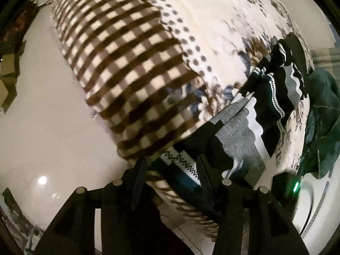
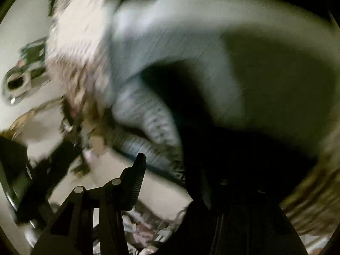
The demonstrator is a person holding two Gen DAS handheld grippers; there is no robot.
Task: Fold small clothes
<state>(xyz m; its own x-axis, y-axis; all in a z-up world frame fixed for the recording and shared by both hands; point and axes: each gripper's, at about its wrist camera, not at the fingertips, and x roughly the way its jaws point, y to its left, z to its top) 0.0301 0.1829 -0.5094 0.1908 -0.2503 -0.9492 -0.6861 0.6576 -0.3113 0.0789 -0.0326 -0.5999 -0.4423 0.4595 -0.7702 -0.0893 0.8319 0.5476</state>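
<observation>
Left wrist: patterned garment [image 1: 191,167] seemingly between parted fingers [image 1: 139,170].

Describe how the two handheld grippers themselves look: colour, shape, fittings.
The left gripper is matte black, with two narrow fingers on angular linkage arms carrying round silver pivot pins. The right gripper looks alike: black, with a ribbed pad on one finger; its other side is lost in shadow.
</observation>
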